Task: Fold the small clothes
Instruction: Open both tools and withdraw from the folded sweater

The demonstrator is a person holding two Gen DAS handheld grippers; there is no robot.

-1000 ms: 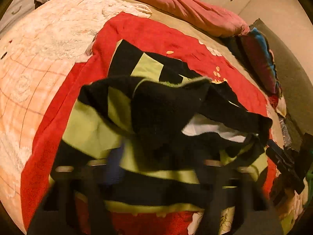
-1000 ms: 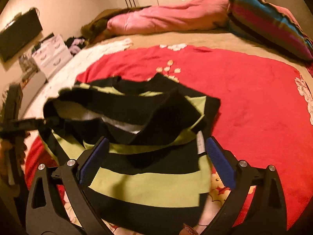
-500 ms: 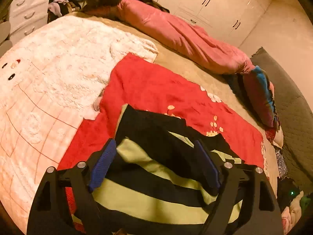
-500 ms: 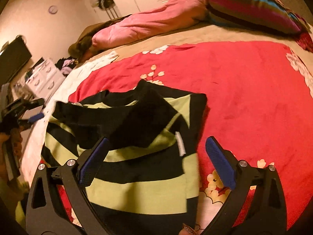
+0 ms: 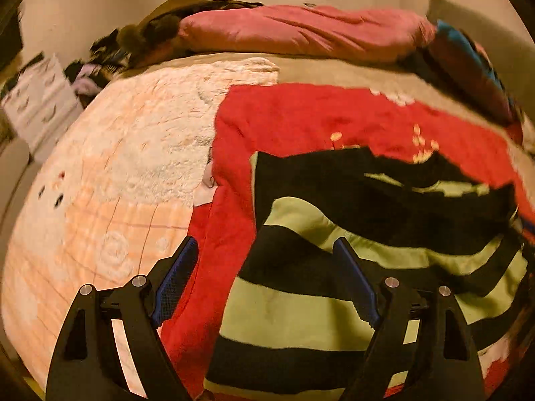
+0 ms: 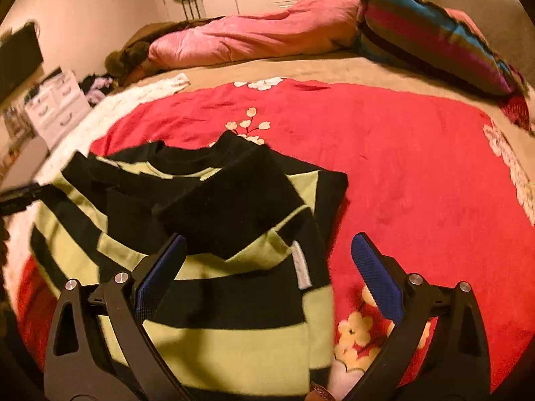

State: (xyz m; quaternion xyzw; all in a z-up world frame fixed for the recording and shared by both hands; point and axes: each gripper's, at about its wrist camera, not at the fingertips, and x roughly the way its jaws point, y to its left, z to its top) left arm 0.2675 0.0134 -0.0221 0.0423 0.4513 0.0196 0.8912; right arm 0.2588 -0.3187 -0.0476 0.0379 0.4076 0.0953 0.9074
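- Both claws gape empty — left gripper (image 5: 264, 284), right gripper (image 6: 267, 264).
- Black-and-lime striped knit sweater (image 6: 214, 267) lies with sleeves folded in on red flowered blanket (image 6: 418, 173); I judge body folds remain.

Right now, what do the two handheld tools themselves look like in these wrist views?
Both look alike. The left tool and the right tool each have two matte black angular fingers with triangular cut-outs, silver round screw heads at the joints, and blue textured pads on the inner faces. No cables, markings or sleeves show.
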